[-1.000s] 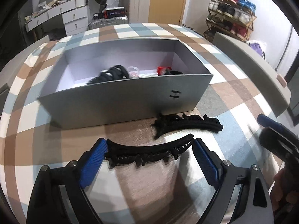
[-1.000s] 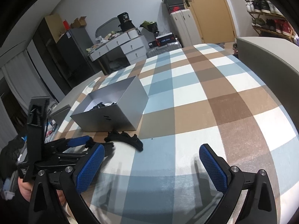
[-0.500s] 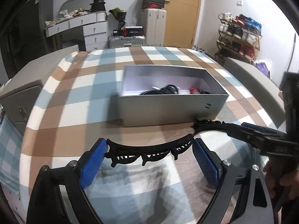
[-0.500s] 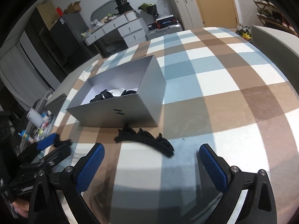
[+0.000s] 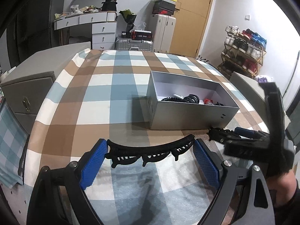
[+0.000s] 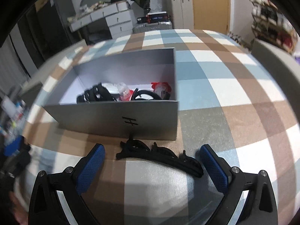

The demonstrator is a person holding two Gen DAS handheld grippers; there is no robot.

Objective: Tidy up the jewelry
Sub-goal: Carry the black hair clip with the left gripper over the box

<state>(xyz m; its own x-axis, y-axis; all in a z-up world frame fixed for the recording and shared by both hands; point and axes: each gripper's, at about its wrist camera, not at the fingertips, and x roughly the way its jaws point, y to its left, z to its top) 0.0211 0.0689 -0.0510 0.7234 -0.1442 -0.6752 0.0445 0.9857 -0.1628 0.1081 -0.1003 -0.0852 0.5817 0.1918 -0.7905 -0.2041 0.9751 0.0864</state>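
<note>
While the left claw (image 5: 150, 155) holds one black clip (image 5: 150, 151) end to end across its pads, lifted above the bench (image 5: 105, 93), the box (image 5: 189, 116) lies ahead and to its right. From the right wrist, the right claw (image 6: 151, 161) is wide, low over the bench, straddling a second clip (image 6: 161, 157) lying crosswise just before the box wall.

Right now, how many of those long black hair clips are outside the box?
2. One black hair clip is held across the left claw. The other hair clip lies on the checked cloth before the grey box, between the open right claw fingers. Others may be hidden.
</note>
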